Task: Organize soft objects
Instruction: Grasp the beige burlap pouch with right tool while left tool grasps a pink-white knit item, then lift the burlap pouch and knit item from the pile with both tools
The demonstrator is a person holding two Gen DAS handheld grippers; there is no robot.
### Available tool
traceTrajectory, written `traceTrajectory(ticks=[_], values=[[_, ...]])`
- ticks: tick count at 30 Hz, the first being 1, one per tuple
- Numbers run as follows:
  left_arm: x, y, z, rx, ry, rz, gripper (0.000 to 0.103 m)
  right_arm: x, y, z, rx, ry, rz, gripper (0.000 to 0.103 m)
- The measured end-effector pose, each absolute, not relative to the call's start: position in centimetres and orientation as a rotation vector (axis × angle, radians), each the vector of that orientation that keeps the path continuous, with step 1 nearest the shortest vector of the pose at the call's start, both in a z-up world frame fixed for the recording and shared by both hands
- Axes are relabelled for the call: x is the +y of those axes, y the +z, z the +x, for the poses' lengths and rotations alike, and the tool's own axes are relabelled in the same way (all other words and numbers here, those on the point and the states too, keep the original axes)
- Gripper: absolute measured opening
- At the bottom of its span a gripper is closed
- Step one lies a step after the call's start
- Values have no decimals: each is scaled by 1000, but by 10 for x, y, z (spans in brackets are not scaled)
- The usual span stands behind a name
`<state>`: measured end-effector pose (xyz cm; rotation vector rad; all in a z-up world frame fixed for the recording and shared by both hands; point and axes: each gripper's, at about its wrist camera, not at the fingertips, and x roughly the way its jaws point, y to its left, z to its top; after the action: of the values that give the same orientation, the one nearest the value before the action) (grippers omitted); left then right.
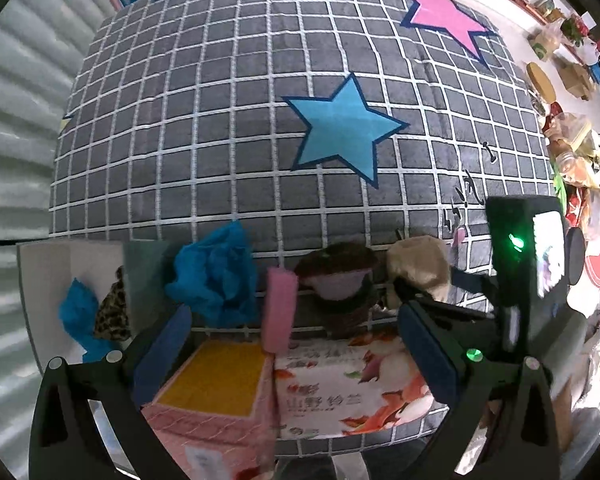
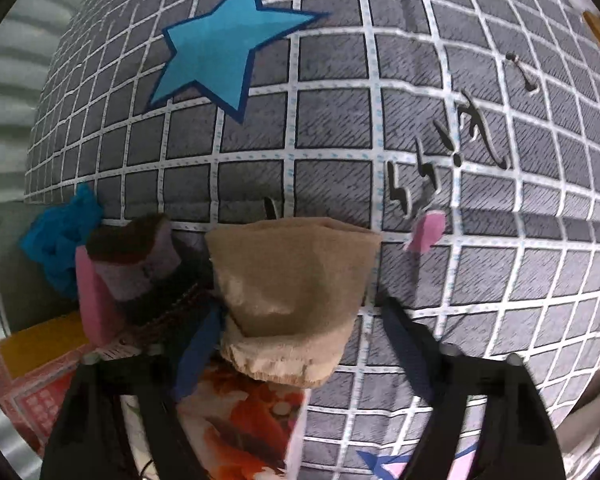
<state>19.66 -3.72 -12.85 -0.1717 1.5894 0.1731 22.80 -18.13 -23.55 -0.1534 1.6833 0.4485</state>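
Observation:
A beige cloth (image 2: pixel 292 292) lies bunched on the grey checked bedspread (image 2: pixel 332 128), between the fingers of my right gripper (image 2: pixel 300 308). The left pad (image 2: pixel 200 348) touches its edge, the right pad (image 2: pixel 408 348) stands just clear, and the jaws are open. My left gripper (image 1: pixel 294 312) hangs open, pointing straight down over a pink tissue pack with a yellow top (image 1: pixel 212 384) and a floral tissue pack (image 1: pixel 340 388). Beyond them lie a pink sponge (image 1: pixel 280 312), a dark brown and mauve cloth (image 1: pixel 336 284), the beige cloth (image 1: pixel 416 268) and a crumpled blue cloth (image 1: pixel 216 276).
A white box (image 1: pixel 44 280) at the left holds a blue cloth (image 1: pixel 76 304) and a leopard-print cloth (image 1: pixel 114 312). The right gripper's black body (image 1: pixel 512 256) stands at the right. Cluttered shelves (image 1: pixel 572 152) run along the bed's right side. A corrugated wall (image 1: pixel 16 128) is at the left.

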Motion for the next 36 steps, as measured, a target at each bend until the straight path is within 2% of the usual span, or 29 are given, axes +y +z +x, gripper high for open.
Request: traceTrajectory(ticks=[1,4,7,11,16,19,21,27,30,36], values=[[-40,-132,199,1598,172,-168,103,-185,-234,229,1684,482,-128,42],[-49,-146,208,1635,177,-150,103,-210,-234,230,1708,508,-40,34],[-61,-164,215,1671,179,-92,103,-229,-228,235,1704,495,15,34],[-85,-194,224,1725,139,144,102,-258,-218,242,1703,476,74,34],[-103,-223,228,1802,60,293,94,-284,-200,244,1700,471,121,34],[-102,-236,230,1847,51,243,86,-284,-198,244,1703,472,149,34],[-105,-235,234,1845,8,187,66,-283,-197,242,1703,470,157,34],[-123,-231,237,1818,-57,260,39,-295,-190,239,1701,466,185,34],[-115,-219,240,1798,-49,162,33,-298,-185,239,1694,465,193,34],[-111,-180,245,1677,-39,91,33,-301,-176,242,1676,461,190,34]])
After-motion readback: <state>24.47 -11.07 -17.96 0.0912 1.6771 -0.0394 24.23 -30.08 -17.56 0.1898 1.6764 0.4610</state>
